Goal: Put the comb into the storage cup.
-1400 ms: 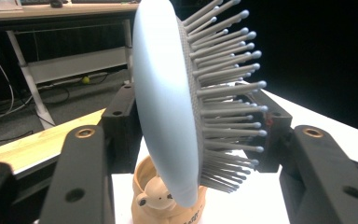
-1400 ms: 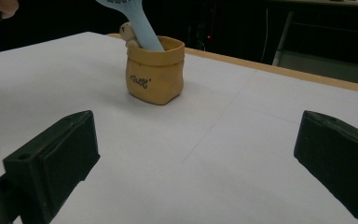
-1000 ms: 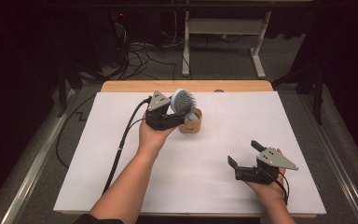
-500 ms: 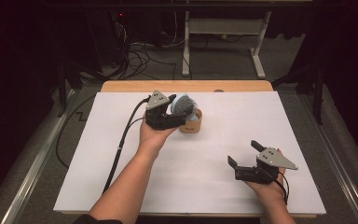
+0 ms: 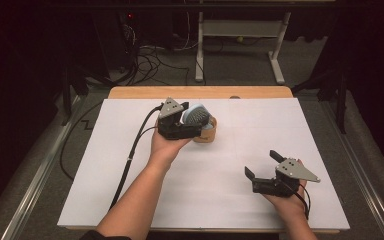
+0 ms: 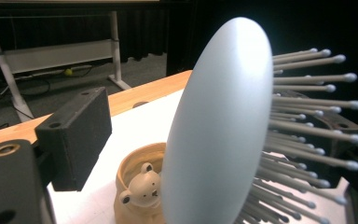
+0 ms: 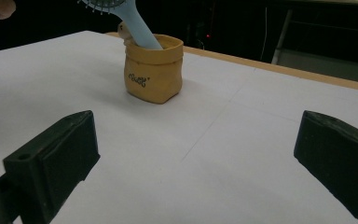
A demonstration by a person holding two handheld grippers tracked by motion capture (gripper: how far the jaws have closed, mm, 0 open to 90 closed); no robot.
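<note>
- A white sheet [image 5: 130, 175] covers most of the table; a strip of bare wooden tabletop [image 5: 200, 92] shows along the far edge.
- Faint straight lines cross the sheet, plain in the right gripper view.
- Around the table the room is dark, with grey floor [image 5: 40, 165] on both sides.
- Beyond the far edge, a tangle of cables [image 5: 145, 57] lies on the floor to the left, and a white metal stand [image 5: 240, 30] with two legs sits behind the middle.
- A small yellow-brown pot [image 5: 206, 134] stands on the sheet, far of centre and a little left; a tiny bear figure [image 6: 142, 186] sits at its rim.
- A pale blue hairbrush [image 5: 196, 116] stands handle-down in the pot, its head leaning out above the rim.
- The left gripper [image 5: 195, 125] is just beside the pot at its left, jaws on either side of the brush head. They have just been opening; the left gripper view shows a clear gap between one pad and the brush's back, so the brush is let go.
- The right gripper [image 5: 262, 165] rests near the right front of the sheet, well apart from the pot, jaws wide with nothing between them.
</note>
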